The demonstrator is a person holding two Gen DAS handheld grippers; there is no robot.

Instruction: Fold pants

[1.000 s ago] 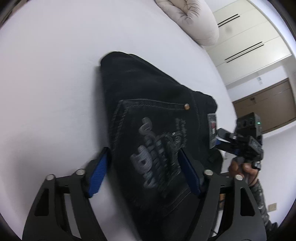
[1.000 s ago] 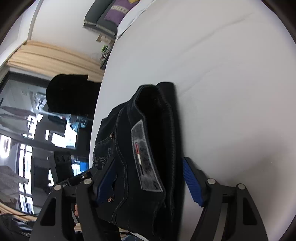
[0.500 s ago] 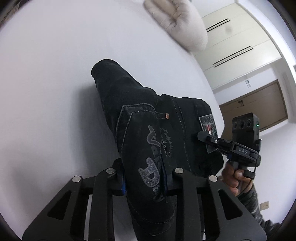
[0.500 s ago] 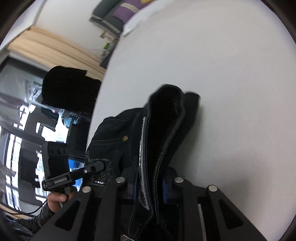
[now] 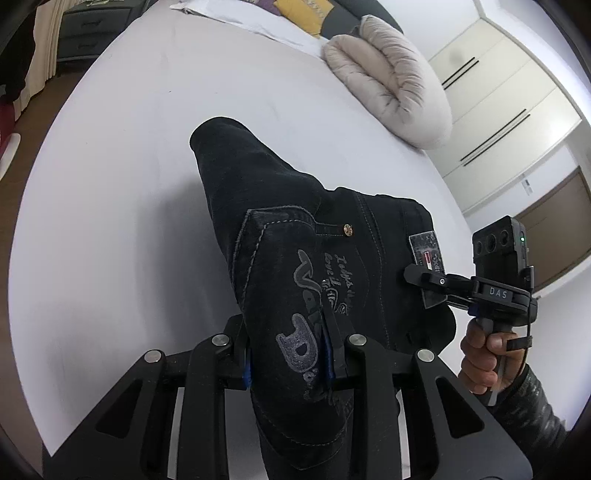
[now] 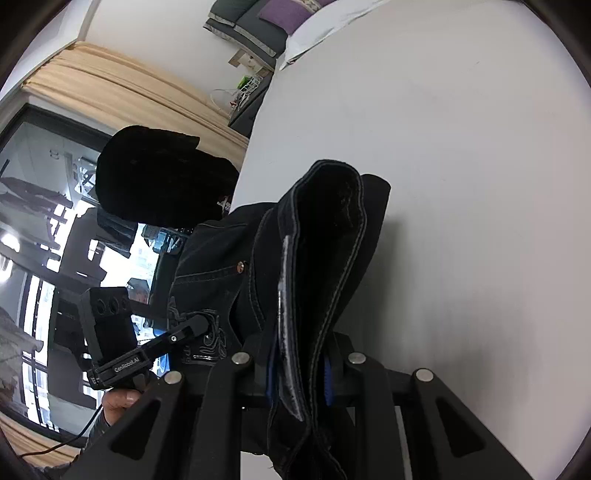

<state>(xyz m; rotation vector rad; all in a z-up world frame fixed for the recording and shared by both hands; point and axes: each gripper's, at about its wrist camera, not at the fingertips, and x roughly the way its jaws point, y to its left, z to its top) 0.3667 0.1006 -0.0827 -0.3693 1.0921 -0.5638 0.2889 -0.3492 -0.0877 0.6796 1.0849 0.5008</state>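
Note:
The black jeans [image 5: 295,236] are folded into a thick bundle and held up off the white bed [image 5: 129,155]. My left gripper [image 5: 288,363] is shut on the pocket end with grey embroidered lettering. My right gripper [image 6: 301,373] is shut on the waistband edge with the grey label [image 6: 286,325]. The right gripper also shows in the left wrist view [image 5: 424,277], clamped at the label [image 5: 424,247]. The left gripper shows in the right wrist view [image 6: 195,325]. The far folded end [image 5: 218,136] hangs near the sheet.
A beige rolled duvet [image 5: 391,81] lies at the far side of the bed. Pillows [image 5: 306,14] are at the head. White wardrobes [image 5: 498,92] stand beyond the bed. A curtain and window [image 6: 74,184] are on the other side.
Both grippers have closed on the jeans, which were between open jaws a second ago, and have lifted the bundle up off the bed.

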